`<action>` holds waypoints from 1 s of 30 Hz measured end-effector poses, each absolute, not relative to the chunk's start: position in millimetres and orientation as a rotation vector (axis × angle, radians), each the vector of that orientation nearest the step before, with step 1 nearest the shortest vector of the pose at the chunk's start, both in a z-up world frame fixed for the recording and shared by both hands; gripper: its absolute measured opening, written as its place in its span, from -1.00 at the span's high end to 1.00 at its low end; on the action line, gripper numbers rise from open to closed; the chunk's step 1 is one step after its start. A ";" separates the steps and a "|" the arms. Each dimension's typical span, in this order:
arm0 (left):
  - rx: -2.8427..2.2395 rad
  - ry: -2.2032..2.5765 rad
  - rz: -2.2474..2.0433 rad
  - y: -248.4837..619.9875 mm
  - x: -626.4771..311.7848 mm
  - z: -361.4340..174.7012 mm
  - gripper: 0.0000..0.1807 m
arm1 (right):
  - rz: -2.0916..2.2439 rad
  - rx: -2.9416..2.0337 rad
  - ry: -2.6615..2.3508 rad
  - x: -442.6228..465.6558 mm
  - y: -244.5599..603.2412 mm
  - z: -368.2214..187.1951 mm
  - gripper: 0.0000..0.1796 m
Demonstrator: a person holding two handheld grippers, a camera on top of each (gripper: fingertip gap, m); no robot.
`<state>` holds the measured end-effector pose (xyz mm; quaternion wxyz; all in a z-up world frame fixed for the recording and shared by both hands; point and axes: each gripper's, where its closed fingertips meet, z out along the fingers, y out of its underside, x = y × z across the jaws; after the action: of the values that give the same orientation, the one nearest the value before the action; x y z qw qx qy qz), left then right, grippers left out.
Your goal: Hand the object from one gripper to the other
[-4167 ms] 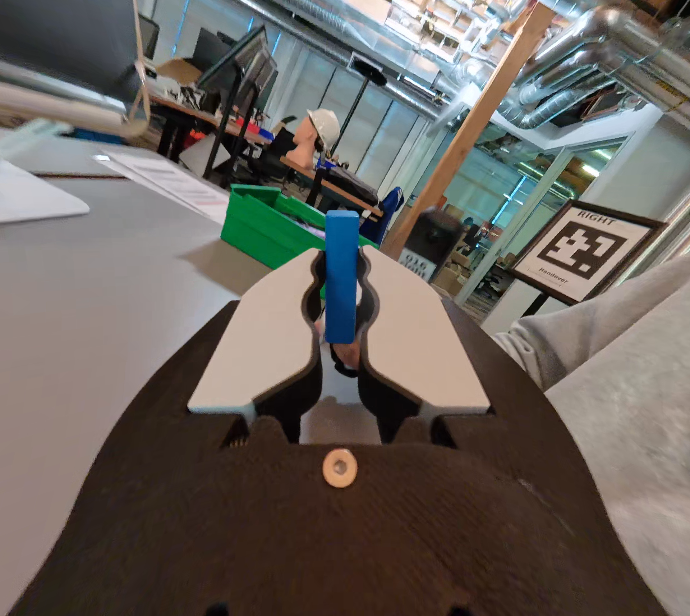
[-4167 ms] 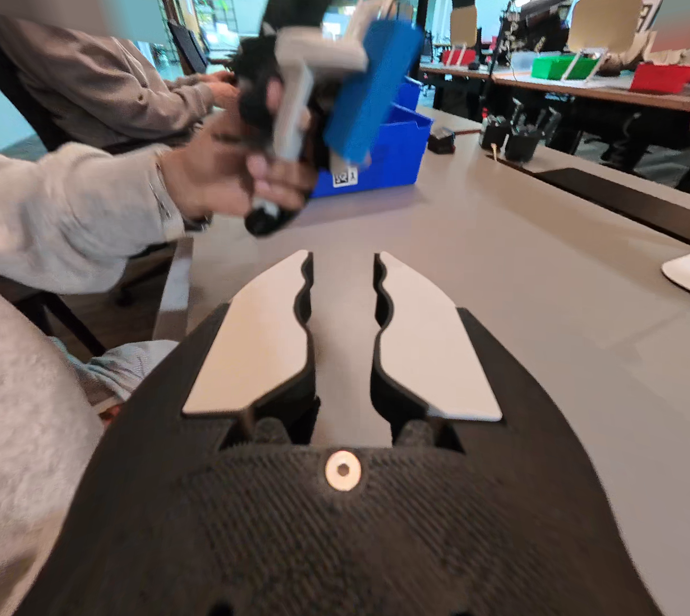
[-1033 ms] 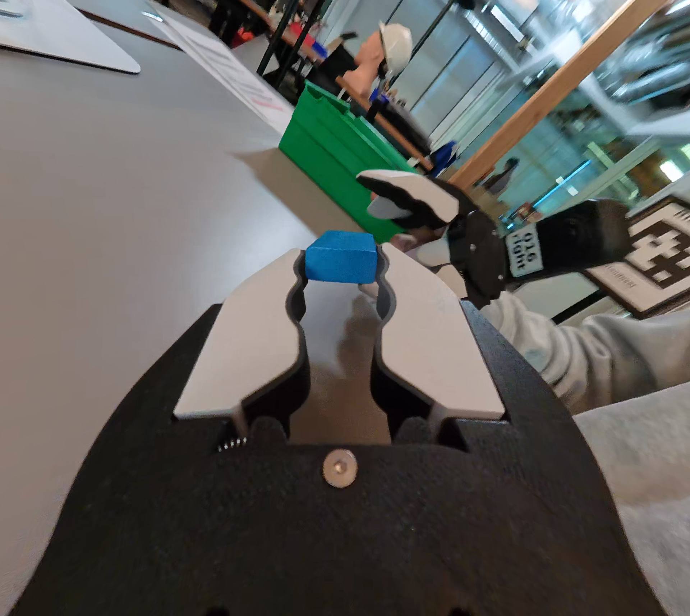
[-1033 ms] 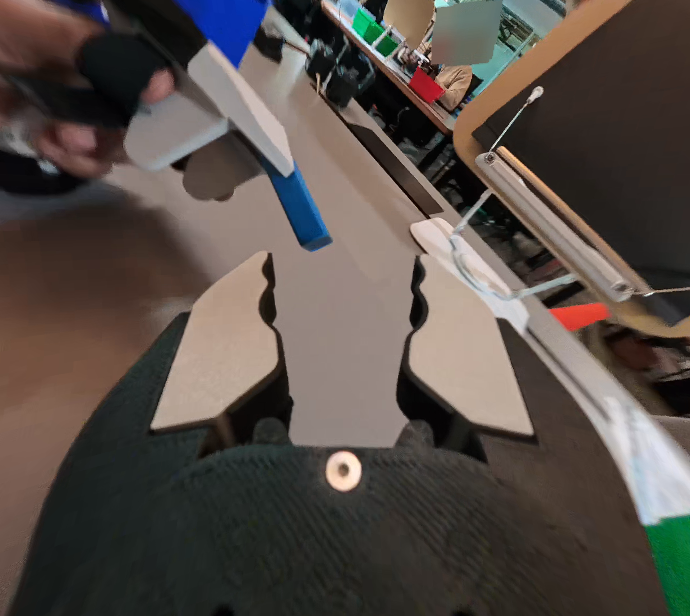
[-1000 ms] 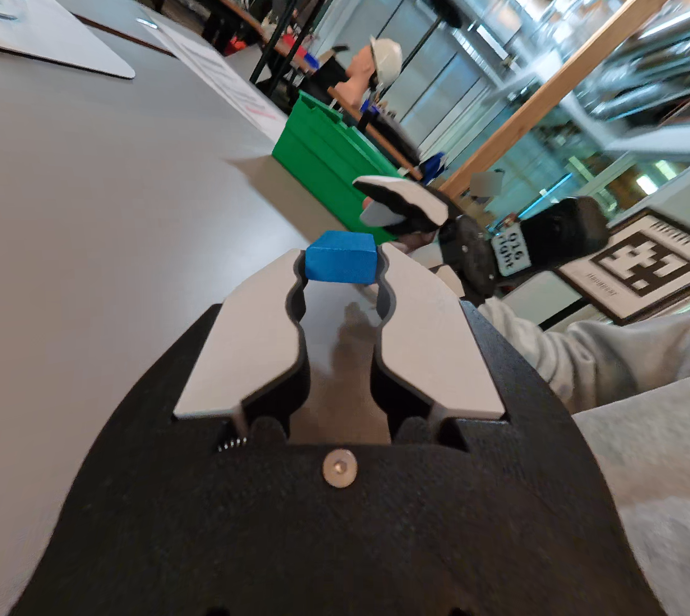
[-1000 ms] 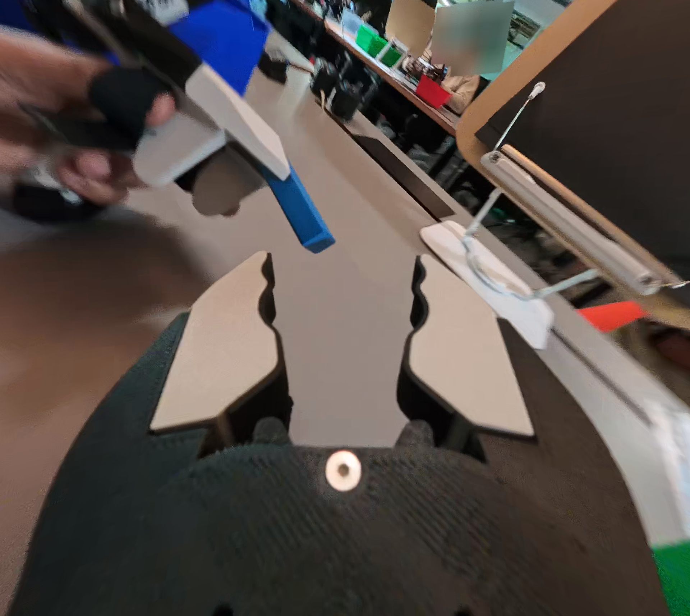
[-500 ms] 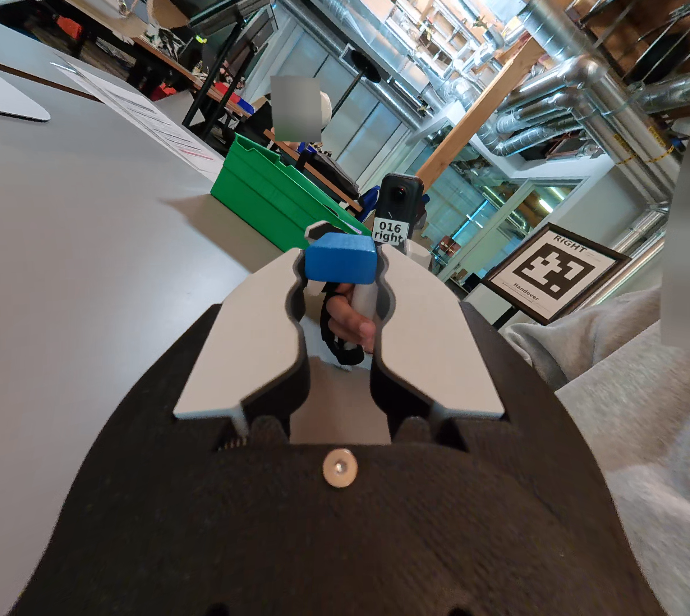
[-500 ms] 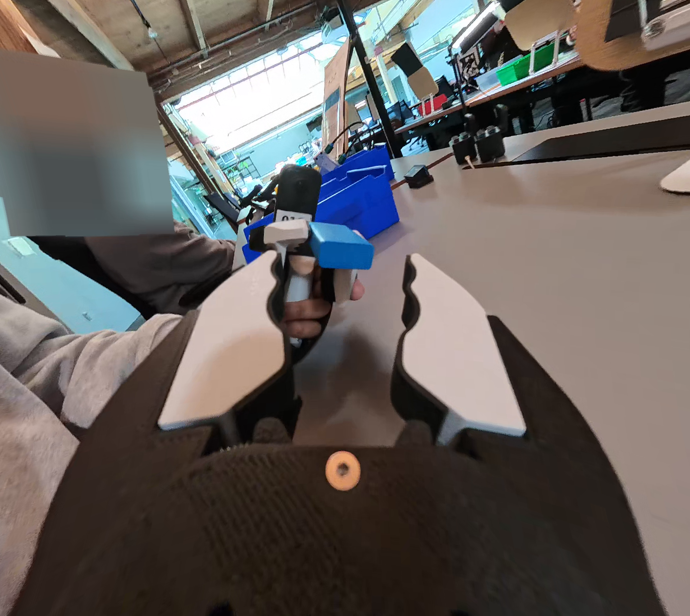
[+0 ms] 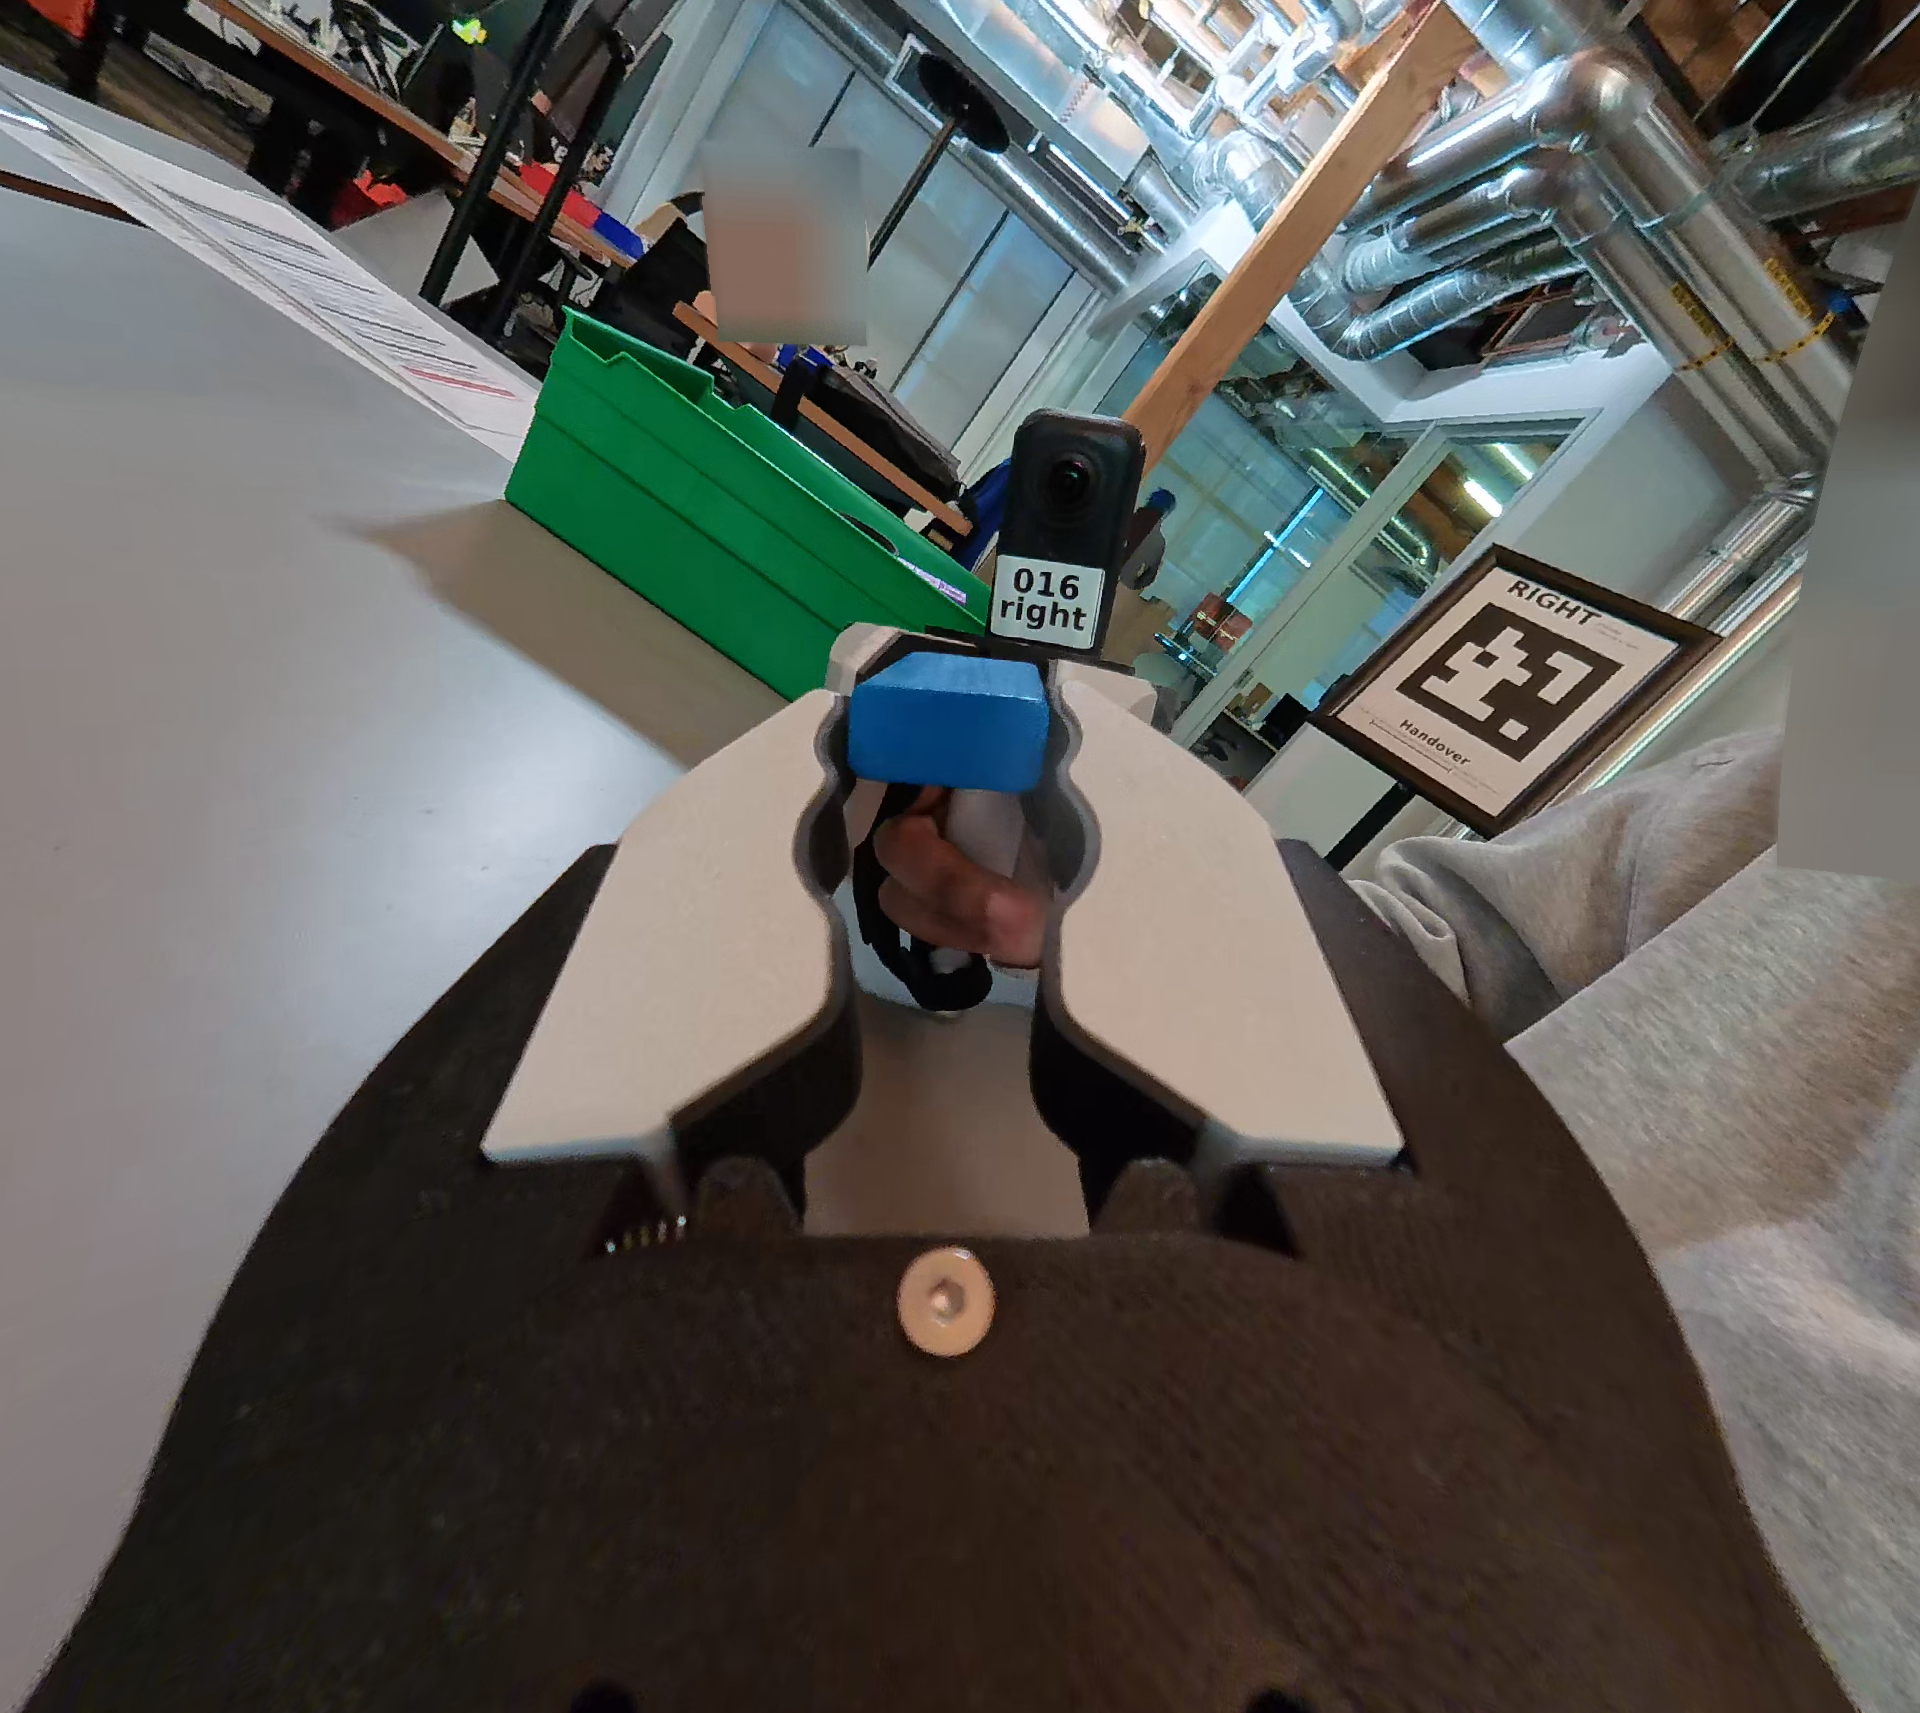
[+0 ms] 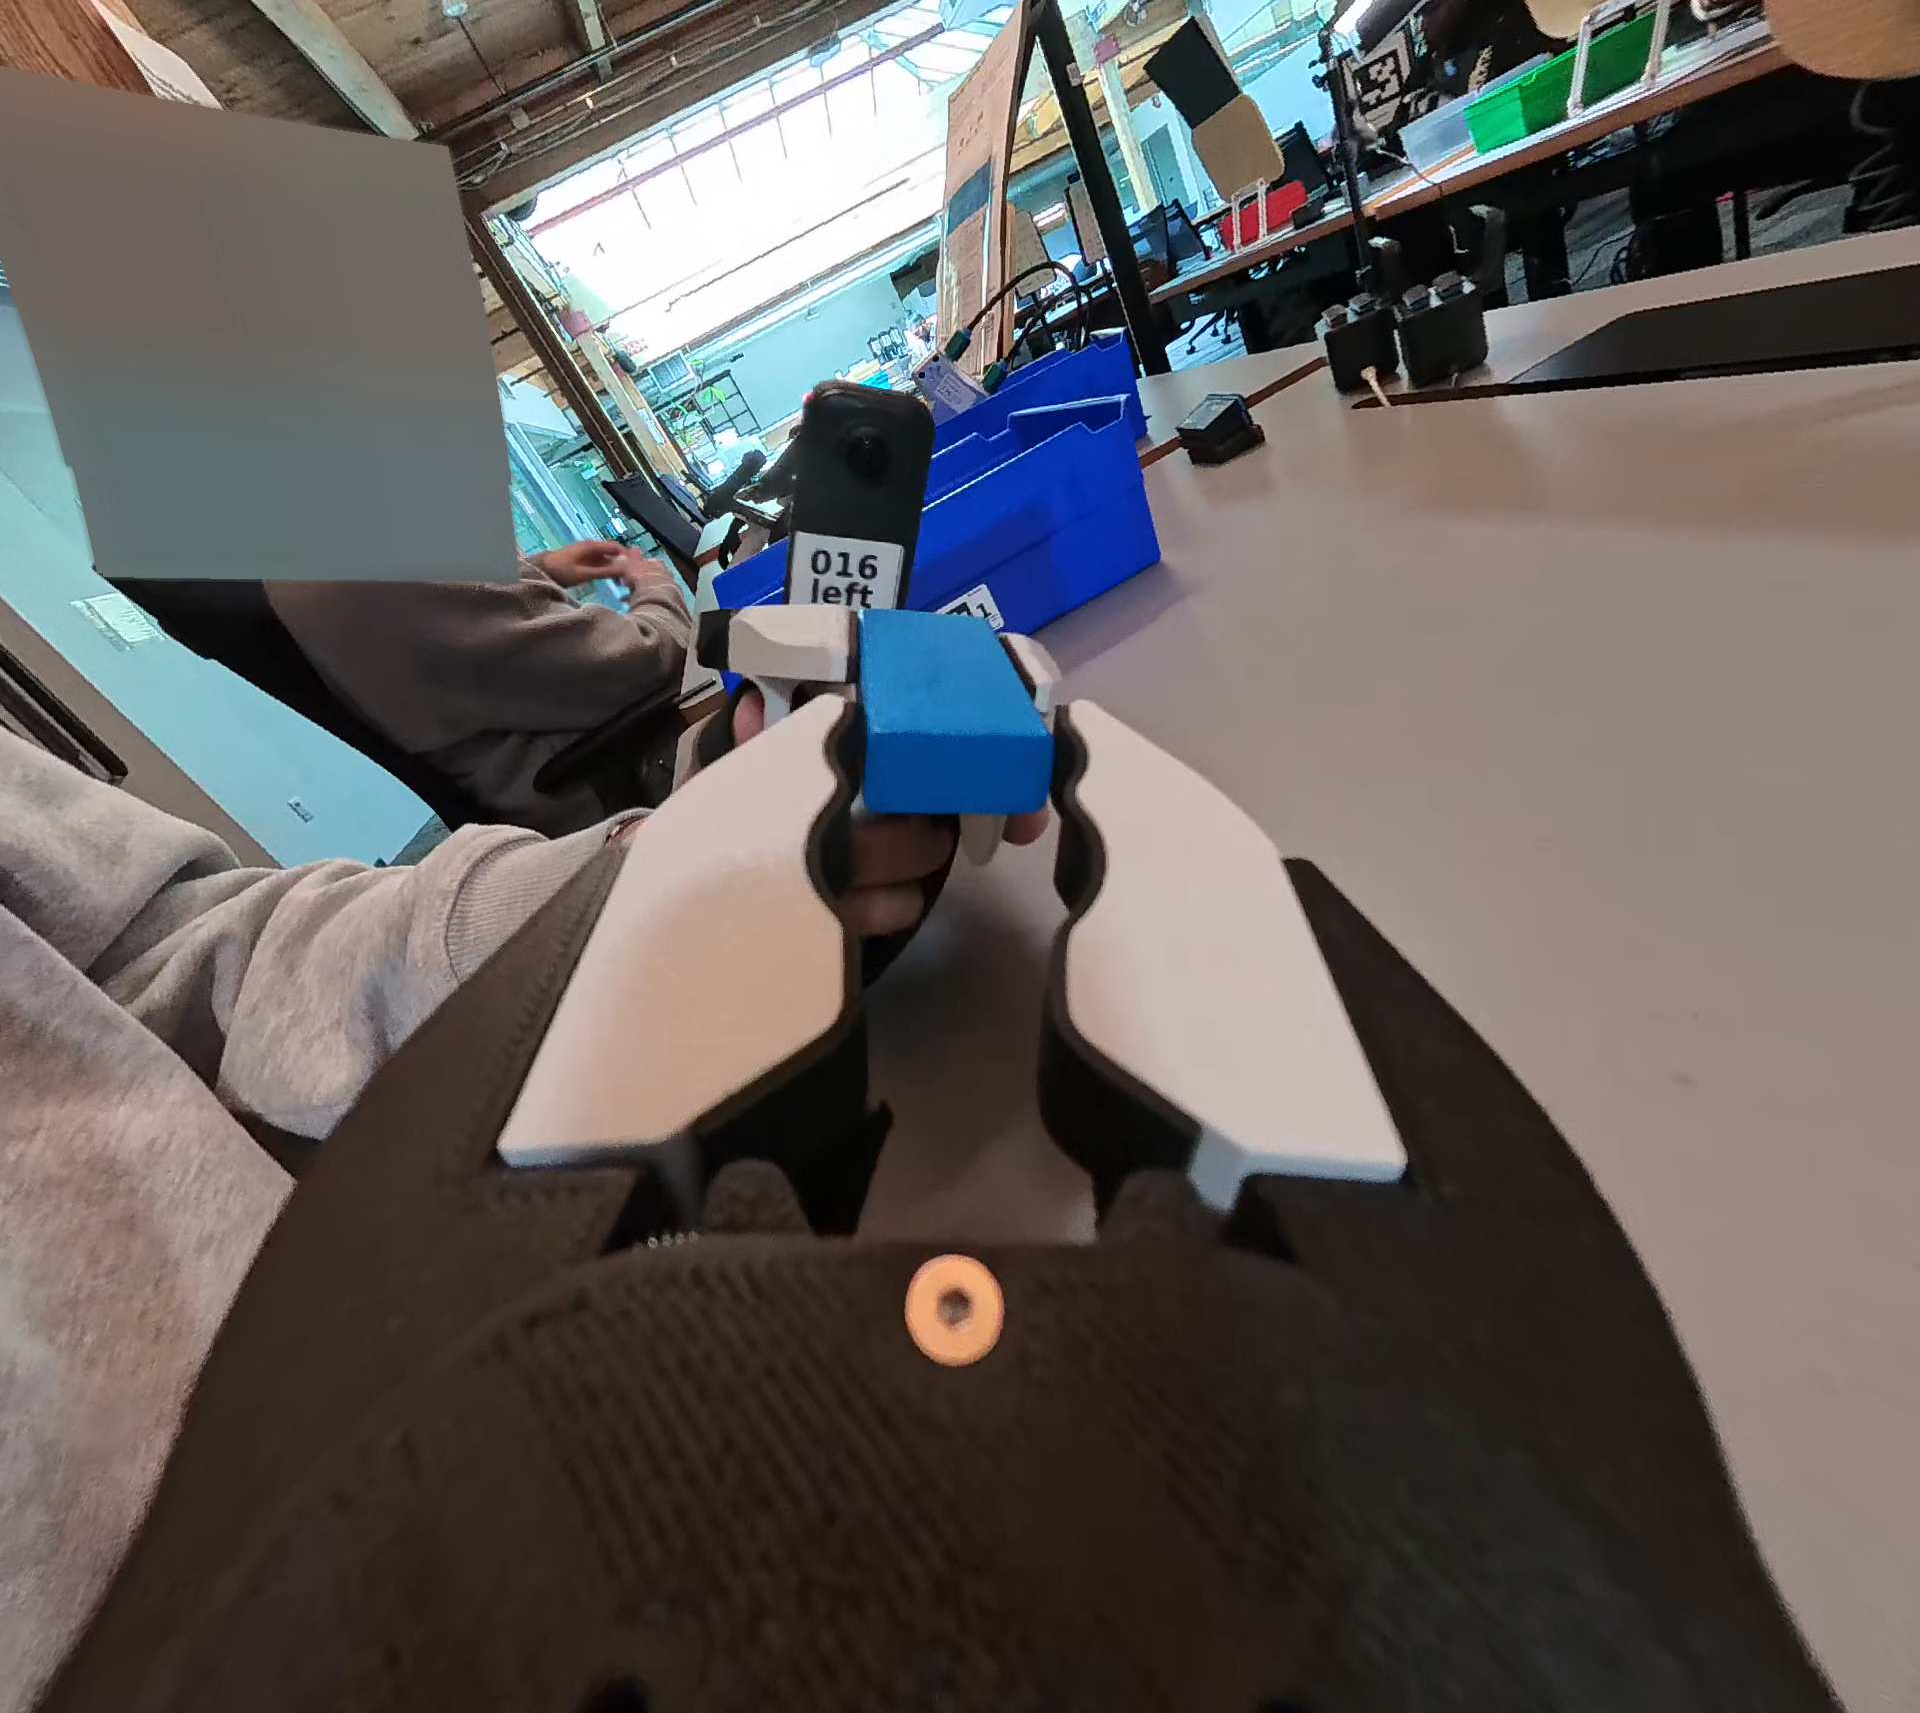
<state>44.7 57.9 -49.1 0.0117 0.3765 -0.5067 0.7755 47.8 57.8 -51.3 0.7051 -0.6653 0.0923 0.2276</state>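
Two handheld grippers meet nose to nose above a pale grey table (image 10: 1558,676), sharing one blue block (image 9: 948,733).

The left gripper (image 9: 948,759) is closed on the block, its two white, wavy-edged fingers (image 9: 717,925) pressing the block's sides near their tips. The right gripper (image 10: 951,759) has its matching white fingers (image 10: 1184,957) hard against the same block's opposite end, one on each side; whether they truly squeeze it or only touch cannot be told. The block is a smooth, matte, rectangular bar held level in the air, clear of the table. Each view shows only one end face and part of the top, so its middle is hidden.

Behind the fingers, each gripper body is black with a coarse ribbed texture and one metal screw. Under the block, a hand (image 9: 966,894) on the far gripper's handle is mostly hidden. A black camera (image 9: 1070,489) with a white label stands on the far gripper. Grey fleece sleeves (image 10: 187,967) are cut off at the frame edges.

Farther off sit a glossy green plastic bin (image 9: 707,541) and a blue plastic bin (image 10: 1039,510).
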 end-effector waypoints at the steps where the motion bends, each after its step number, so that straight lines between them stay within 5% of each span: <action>1: 1.173 -1.569 2.418 57.8 44.6 -48.6 0.61 | 0.503 -1.478 0.203 47.7 57.8 -50.9 0.60; 11: 1.222 -1.444 2.472 70.8 49.4 -43.3 0.44 | 0.535 -1.450 0.249 54.9 54.7 -49.7 0.61; 30: 1.108 -1.469 2.122 25.1 35.6 -69.1 0.49 | 0.920 -1.131 0.284 57.2 35.9 -16.4 0.61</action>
<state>35.6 25.1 -69.1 0.1658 0.3889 -0.5158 0.7452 57.2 35.9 -16.4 0.7365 -0.5151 0.1293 0.4190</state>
